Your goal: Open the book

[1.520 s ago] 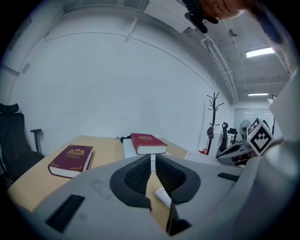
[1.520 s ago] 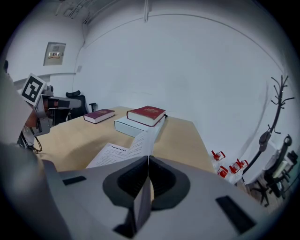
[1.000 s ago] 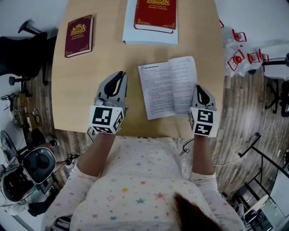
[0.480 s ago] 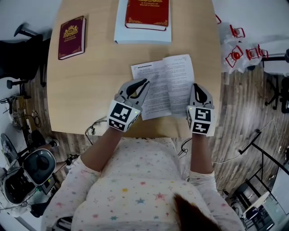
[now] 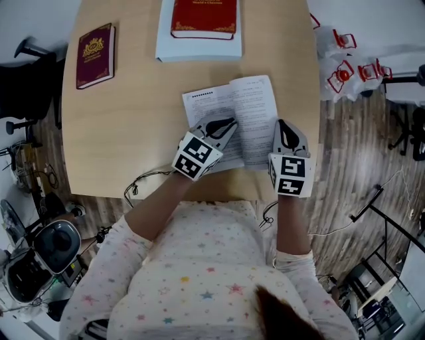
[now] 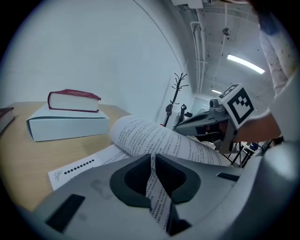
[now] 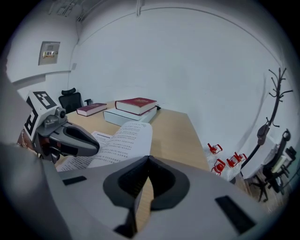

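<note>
Well, closest to the person, the left gripper (image 5: 228, 123) is clenched on one thin page (image 6: 154, 138) of the book (image 5: 251, 99). The page curls up in a soft hump above the jaws. The right gripper (image 5: 286, 128) sits at the book's right edge with its jaws pressed together. I cannot tell if it nips the edge or just rests there. The book lies open on the desk (image 5: 126, 133), right in front of the person, so the job looks almost done.

I think the book is light and floppy, more like a thin booklet. Its paper is soft and can crease or tear. A page is best held near its outer edge and turned slowly, with the other side kept down.

Farther back, a red book (image 5: 204, 14) lies on a white box (image 5: 199, 48). A dark red book (image 5: 94, 54) lies at the far left. All of them are well apart from the open book. Nothing stands in the way.
</note>
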{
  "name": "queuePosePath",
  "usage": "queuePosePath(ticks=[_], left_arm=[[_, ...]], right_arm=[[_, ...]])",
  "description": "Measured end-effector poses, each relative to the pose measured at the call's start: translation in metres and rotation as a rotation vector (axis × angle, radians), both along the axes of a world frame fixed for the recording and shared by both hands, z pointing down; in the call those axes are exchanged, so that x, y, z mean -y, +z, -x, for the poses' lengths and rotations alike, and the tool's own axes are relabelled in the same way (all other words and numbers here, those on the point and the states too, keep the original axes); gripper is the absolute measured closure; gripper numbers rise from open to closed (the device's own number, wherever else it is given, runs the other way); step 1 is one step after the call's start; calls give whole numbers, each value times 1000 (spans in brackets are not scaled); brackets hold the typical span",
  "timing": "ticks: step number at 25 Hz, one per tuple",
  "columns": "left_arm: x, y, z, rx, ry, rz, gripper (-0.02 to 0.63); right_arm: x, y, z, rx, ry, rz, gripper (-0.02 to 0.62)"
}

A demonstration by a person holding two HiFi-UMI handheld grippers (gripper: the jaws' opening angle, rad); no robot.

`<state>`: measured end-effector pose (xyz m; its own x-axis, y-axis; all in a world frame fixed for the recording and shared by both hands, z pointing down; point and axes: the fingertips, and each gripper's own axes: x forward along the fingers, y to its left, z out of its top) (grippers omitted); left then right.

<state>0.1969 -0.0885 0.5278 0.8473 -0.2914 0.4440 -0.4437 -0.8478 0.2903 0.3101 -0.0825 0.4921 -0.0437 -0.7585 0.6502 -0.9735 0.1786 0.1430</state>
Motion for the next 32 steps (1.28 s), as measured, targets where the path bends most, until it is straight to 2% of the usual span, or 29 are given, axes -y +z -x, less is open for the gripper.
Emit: queuePosePath(ticks=[12,17,21,26,32], left_arm=[[1,-11,-33,-30,39,-13,574],[-2,-5,-45,-10,64,-19,574],[-4,2,-39,11,46,1,574],[-2,-4,-26,0,7,4,574],[3,-10,-3,-7,-47,1,574]], right_arm=[[-11,1,-19,-25,26,0,594],[-13,-2,-10,19,4,-14,594],[-15,0,9,56,-43,-7,594],[-16,5,33,90,-112,16,594],[-17,20,44,79,-142,66,594]])
